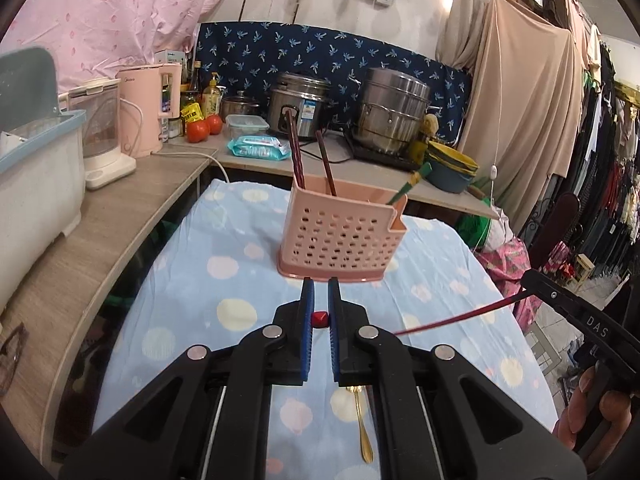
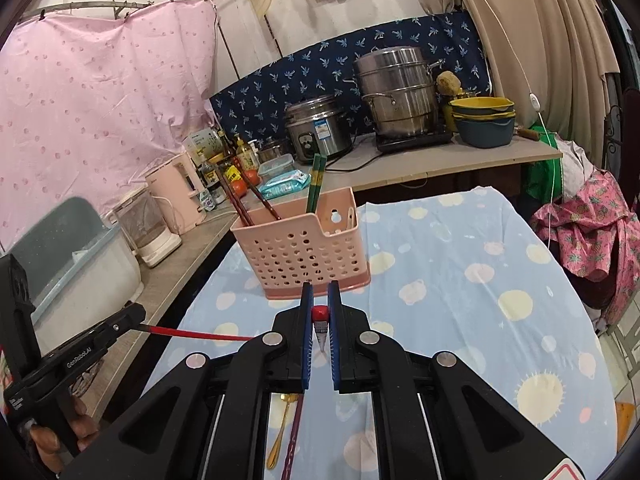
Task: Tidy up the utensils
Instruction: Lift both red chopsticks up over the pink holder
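It was a makeshift home kitchen sharing a room with clothes storage. A wooden counter [image 1: 100, 208] carried a rice cooker [image 1: 298, 104], a stacked steel steamer [image 1: 390, 110], a pink kettle [image 1: 146, 110], sauce bottles [image 1: 210, 98] and 2 tomatoes [image 1: 204, 127]. Printed sheets [image 2: 96, 112] hung as partitions, and a packed rack of garments [image 1: 608, 152] lined one side.

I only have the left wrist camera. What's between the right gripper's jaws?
Observer: The right gripper is shut on a red-topped piece with a silvery pointed tip.
Operator: Anything lying beside the gold spoon?
Observer: Yes, a dark purple stick lies right beside the gold spoon on the cloth.
Operator: How does my left gripper look from outside?
Observer: The left gripper is clamped on a red stick that runs toward the right gripper.
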A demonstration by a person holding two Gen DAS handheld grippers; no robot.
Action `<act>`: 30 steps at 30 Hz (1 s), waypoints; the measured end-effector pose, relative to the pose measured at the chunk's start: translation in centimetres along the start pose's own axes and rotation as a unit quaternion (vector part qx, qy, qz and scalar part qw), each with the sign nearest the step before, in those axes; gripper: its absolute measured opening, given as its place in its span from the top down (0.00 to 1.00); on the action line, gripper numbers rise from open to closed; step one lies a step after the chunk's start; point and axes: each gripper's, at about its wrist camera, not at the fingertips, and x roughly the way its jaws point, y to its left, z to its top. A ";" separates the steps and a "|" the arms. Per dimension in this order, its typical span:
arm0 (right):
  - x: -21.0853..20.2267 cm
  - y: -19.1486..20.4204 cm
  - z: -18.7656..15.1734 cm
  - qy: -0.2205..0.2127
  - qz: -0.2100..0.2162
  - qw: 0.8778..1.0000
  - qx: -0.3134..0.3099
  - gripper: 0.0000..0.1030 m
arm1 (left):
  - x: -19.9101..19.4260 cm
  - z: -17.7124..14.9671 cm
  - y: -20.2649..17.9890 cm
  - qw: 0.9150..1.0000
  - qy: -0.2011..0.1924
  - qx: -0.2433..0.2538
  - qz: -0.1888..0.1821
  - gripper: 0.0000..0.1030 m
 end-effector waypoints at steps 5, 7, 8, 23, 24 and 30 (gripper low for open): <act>0.9 0.0 2.6 -0.016 0.004 1.000 0.001 0.93 | 0.7 2.4 0.1 1.000 -0.017 0.004 -0.004 0.94; 1.3 -0.1 3.6 -0.024 0.006 1.000 0.004 0.94 | 1.0 3.4 -0.1 1.000 -0.026 0.010 -0.003 0.94; 1.5 -0.1 4.0 -0.027 0.007 1.000 0.005 0.93 | 1.2 3.8 -0.1 1.000 -0.029 0.012 -0.002 0.94; 4.0 0.9 13.0 -0.091 0.071 0.993 0.039 0.93 | 0.3 13.7 -0.4 0.992 -0.123 -0.003 -0.034 0.94; 4.0 1.0 13.6 -0.097 0.075 0.991 0.042 0.93 | 0.1 14.6 -0.5 0.990 -0.135 -0.002 -0.032 0.94; 4.8 1.1 17.2 -0.137 0.081 0.985 0.061 0.93 | 0.2 19.4 -0.1 0.981 -0.191 -0.014 -0.029 0.94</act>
